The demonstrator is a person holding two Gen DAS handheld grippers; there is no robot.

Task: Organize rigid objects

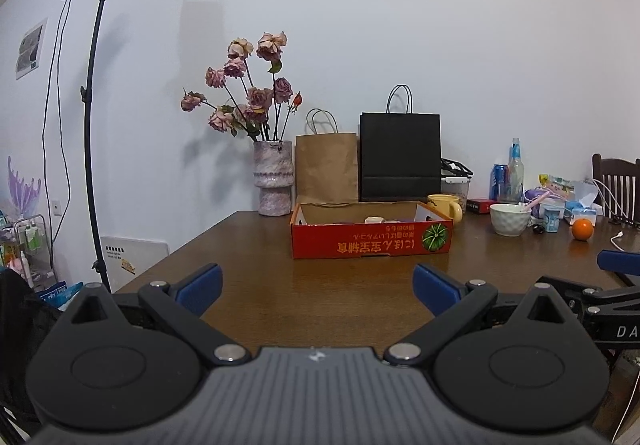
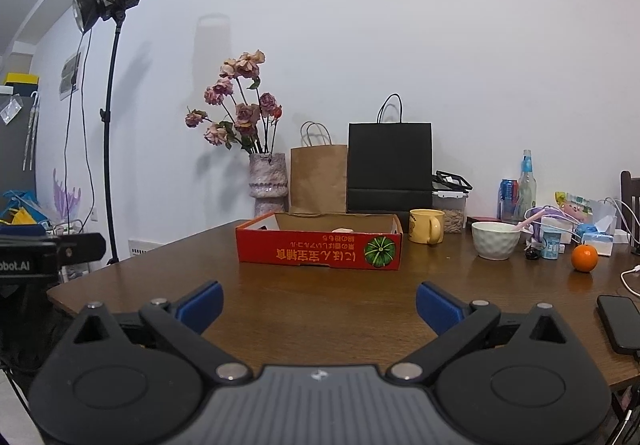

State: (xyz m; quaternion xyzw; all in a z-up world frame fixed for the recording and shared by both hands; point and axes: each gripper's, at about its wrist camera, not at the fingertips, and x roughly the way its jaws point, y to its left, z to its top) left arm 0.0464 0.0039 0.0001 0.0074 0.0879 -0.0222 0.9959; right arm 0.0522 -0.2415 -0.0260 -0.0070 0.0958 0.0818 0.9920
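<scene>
Left gripper and right gripper both stood spread wide, nothing between the pads, low in frame before the red cardboard box

Black claw, blue pads

left hand-held gripper wide apart, empty, above table; red box ahead.
</scene>
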